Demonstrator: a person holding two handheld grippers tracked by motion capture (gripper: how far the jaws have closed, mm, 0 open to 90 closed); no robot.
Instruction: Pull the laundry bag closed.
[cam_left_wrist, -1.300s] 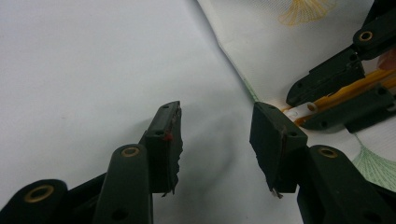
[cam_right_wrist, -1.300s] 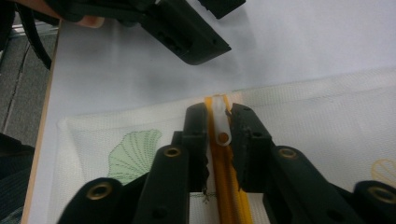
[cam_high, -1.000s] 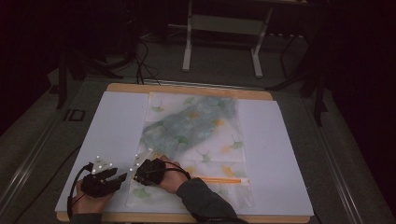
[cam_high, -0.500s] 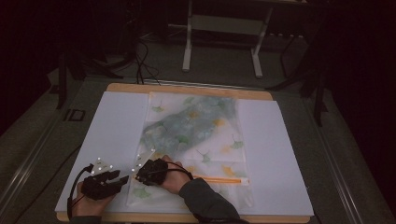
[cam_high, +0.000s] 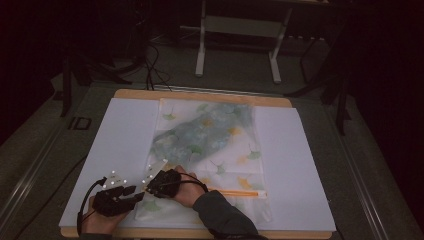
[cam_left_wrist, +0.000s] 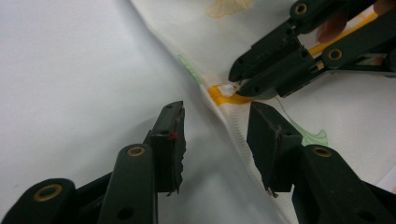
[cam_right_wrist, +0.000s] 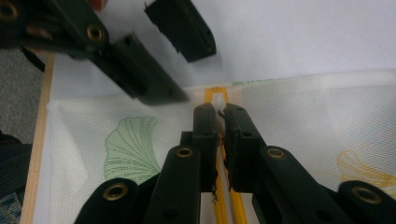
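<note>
- The table (cam_high: 90, 150) carries a white sheet, and on that sheet I have a white mesh bag (cam_high: 210, 150) printed with ginkgo leaves lying flat, its long axis running away from me. Flat is how I want it, so the zipper line stays straight and easy to run.
- Inside the bag (cam_right_wrist: 303, 121) a blue-green patterned cloth (cam_high: 200, 135) sits in the far half, well clear of the near end where I am working, so it should not snag.
- The orange zipper (cam_high: 235, 191) crosses the bag near its closer end. Its left end (cam_left_wrist: 219, 95) is where both tools meet, close to the bag's left edge.
- My right gripper (cam_right_wrist: 219, 114) is clamped tight on the small white zipper pull (cam_right_wrist: 218, 99), jaws all but touching. I judge this grip is there to drag the slider along the orange track.
- My left gripper (cam_left_wrist: 215, 135) stands just short of that same corner, jaws apart and empty, straddling the bag's edge; they have just been narrowing a little. I read it as coming in to pinch the fabric beside the zipper end and anchor it, so the bag does not bunch when the pull moves.
</note>
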